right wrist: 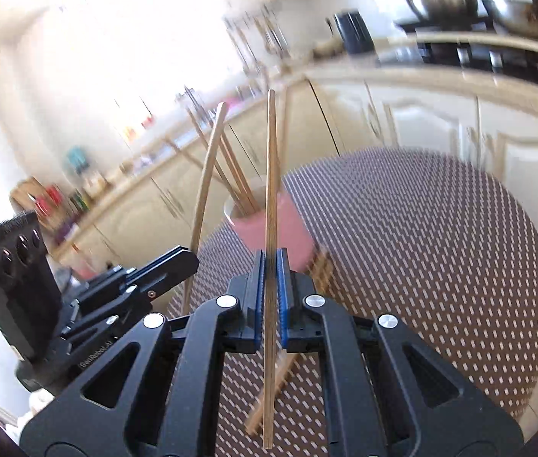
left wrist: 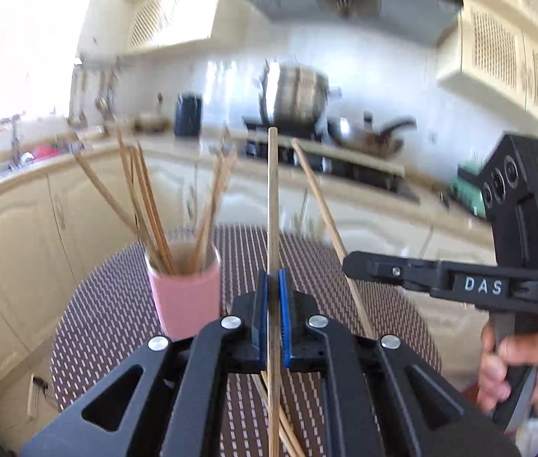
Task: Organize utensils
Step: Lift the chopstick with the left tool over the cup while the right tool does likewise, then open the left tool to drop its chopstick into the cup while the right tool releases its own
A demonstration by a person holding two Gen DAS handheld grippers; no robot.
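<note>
**Both grippers clamp a chopstick each above the mat**

In the left wrist view, the left gripper (left wrist: 273, 293) has its blue pads pressed together on one wooden chopstick (left wrist: 273, 205), which stands nearly upright through the frame's centre. Loose chopsticks (left wrist: 288, 430) lie on the woven mat (left wrist: 109, 304) at the bottom centre. At right, the right gripper (left wrist: 360, 266), held by a hand (left wrist: 516, 361), pinches a second, tilted chopstick (left wrist: 322, 213). Left of centre stands the pink cup (left wrist: 187, 297) holding several chopsticks. Beyond, blurred, are cream cabinets (left wrist: 10, 251), a steel pot (left wrist: 293, 93) and a wok (left wrist: 364, 133).
</note>
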